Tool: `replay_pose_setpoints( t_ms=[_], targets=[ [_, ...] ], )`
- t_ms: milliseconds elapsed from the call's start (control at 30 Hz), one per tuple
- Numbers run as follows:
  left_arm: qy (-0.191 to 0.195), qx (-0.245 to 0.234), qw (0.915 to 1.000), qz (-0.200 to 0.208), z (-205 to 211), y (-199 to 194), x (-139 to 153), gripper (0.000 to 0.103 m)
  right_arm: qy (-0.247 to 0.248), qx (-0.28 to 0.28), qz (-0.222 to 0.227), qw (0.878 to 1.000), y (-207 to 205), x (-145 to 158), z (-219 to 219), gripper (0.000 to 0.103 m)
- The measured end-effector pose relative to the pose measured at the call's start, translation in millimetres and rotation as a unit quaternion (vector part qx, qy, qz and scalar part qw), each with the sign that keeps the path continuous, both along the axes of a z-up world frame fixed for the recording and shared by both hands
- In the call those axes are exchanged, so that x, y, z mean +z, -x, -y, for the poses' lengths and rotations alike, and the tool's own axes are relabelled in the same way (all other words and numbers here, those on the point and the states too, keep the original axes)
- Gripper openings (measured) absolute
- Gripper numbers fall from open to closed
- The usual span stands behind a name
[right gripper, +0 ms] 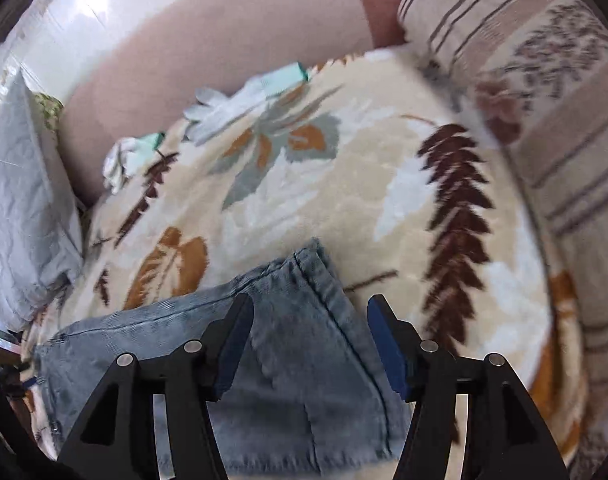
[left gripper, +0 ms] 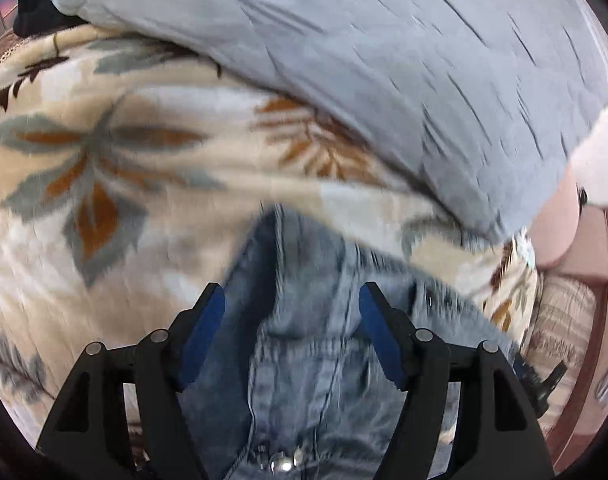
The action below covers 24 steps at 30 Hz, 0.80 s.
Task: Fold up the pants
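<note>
Soft daylight, fisheye warp, motion blur in both views.
Light is bright and even, with faint shadows. In the right view, glare whitens the wall at upper left. The blanket and jeans smear in the left view; the pillow blurs in the right. Straight lines bow toward the dark round rims.

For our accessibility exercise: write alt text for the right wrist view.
An open right gripper hovers over blue jeans lying on a cream leaf-print blanket. A grey pillow sits at left, a striped cushion at right, and pale gloves lie near the far edge.
</note>
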<state>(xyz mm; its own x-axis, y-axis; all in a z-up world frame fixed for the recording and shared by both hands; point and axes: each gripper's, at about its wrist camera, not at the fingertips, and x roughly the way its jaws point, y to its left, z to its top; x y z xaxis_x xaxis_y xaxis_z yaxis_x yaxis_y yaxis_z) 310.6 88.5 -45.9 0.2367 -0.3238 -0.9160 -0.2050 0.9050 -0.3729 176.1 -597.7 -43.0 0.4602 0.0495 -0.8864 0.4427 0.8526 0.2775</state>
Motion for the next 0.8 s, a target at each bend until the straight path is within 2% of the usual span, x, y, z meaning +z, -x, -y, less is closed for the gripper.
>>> replay_pose_setpoints(
  t_ms=[100,200,233,300,367,400,433,467,500,533,567,600,733,800],
  targets=[
    [-0.011,-0.005,0.9998,-0.017,-2,-16,-10,0.069,0.009,0.01,-0.015,1.0,-12,-14,-2,0.061],
    [-0.026,-0.031,0.9986,-0.032,8,-25,-27,0.069,0.017,0.025,-0.014,0.999,-19,-19,-4,0.067],
    [-0.024,-0.033,0.9987,-0.031,12,-27,-30,0.069,0.019,0.03,-0.012,0.999,-20,-19,-5,0.068],
    [-0.023,-0.038,0.9989,-0.017,24,-27,-33,0.082,0.018,0.039,-0.01,0.999,-23,-19,-7,0.069],
    [-0.024,-0.046,0.9986,-0.002,33,-26,-31,0.084,0.03,0.048,-0.016,0.998,-25,-19,-11,0.069],
    [-0.017,-0.053,0.9985,0.004,39,-24,-30,0.082,0.041,0.052,-0.021,0.998,-25,-19,-14,0.064],
    [-0.013,-0.061,0.998,0.01,45,-22,-28,0.067,0.059,0.056,-0.028,0.996,-26,-19,-19,0.06],
    [-0.025,-0.074,0.9968,0.017,51,-20,-26,0.026,0.078,0.059,-0.034,0.995,-27,-19,-22,0.044],
    [-0.061,-0.097,0.9932,0.02,62,-17,-24,0.011,0.097,0.063,-0.04,0.992,-27,-18,-26,0.029],
    [-0.078,-0.106,0.991,0.025,68,-15,-23,0.01,0.116,0.067,-0.047,0.99,-27,-16,-29,0.025],
    [-0.104,-0.11,0.9876,0.042,75,-10,-17,0.01,0.118,0.066,-0.046,0.99,-27,-14,-30,0.016],
    [-0.131,-0.111,0.983,0.063,81,-5,-7,0.01,0.117,0.061,-0.043,0.99,-25,-11,-30,0.015],
    [-0.135,-0.099,0.9791,0.115,86,16,30,0.01,0.104,0.029,-0.002,0.994,-11,17,-24,0.014],
    [-0.144,-0.104,0.9729,0.148,89,35,54,0.01,0.105,0.029,0.019,0.994,1,38,-25,0.014]
  ],
)
